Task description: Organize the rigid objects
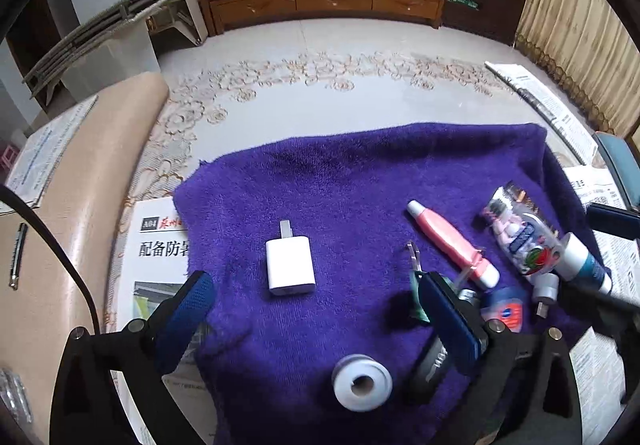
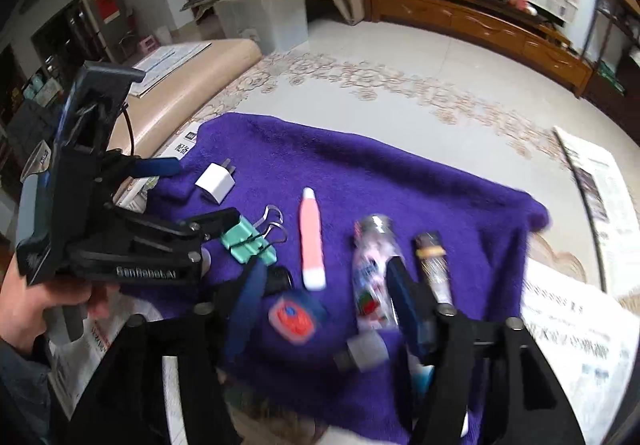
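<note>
1. The left gripper (image 1: 316, 317) is hovering over the purple towel (image 1: 360, 173) with its jaws spread wide and nothing between them.
2. The white charger (image 1: 289, 266) is lying on the towel just ahead of that gap, and a white tape roll (image 1: 362, 382) is sitting nearer the camera.
3. The right gripper (image 2: 328, 305) is hanging open too, above a blurry red-and-blue tin (image 2: 296, 315).
4. The pink tube (image 2: 312, 239) and teal binder clips (image 2: 248, 243) are resting further out, side by side.
</note>
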Demonstrator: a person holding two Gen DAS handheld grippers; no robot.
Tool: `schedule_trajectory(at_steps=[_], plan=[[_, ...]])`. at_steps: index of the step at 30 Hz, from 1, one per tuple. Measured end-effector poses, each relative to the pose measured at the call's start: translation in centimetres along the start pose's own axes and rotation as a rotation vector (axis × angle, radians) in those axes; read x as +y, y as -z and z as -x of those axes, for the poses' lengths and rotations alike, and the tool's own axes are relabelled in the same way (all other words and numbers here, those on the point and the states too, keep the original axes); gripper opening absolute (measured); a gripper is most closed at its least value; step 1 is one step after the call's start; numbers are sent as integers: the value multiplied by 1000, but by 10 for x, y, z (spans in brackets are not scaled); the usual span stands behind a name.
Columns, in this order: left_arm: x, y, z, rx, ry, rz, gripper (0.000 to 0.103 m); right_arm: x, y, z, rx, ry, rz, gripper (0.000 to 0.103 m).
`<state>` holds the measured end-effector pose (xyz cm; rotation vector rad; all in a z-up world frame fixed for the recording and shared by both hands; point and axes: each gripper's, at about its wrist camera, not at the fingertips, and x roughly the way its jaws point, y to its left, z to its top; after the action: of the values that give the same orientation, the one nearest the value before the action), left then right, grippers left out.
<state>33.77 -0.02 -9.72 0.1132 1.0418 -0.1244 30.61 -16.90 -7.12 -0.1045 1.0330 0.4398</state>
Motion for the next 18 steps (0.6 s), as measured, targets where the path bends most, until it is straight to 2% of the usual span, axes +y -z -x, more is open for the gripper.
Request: schedule_trajectory(at_steps=[2,3,6,11,16,18], plan=[[-4,3,9,-5,5,-2,103,-3,11,15,-13,21,-25,98],[-7,5,14,-8,-2,-4,103,-3,16,20,-19,27,-33,99],[-13,14,30,-16,-6,8,103,-5,35,37,-35,41,-81,103],[-21,41,56,-23,24,52,103,-5,71,57,-23,60,-176,103],[-38,79,89,-52,8,49,103,0,111,78,-33,82,-255,103],[-42,95,103,-61,34,53,103,4,125,85,-34,103,-272,103]])
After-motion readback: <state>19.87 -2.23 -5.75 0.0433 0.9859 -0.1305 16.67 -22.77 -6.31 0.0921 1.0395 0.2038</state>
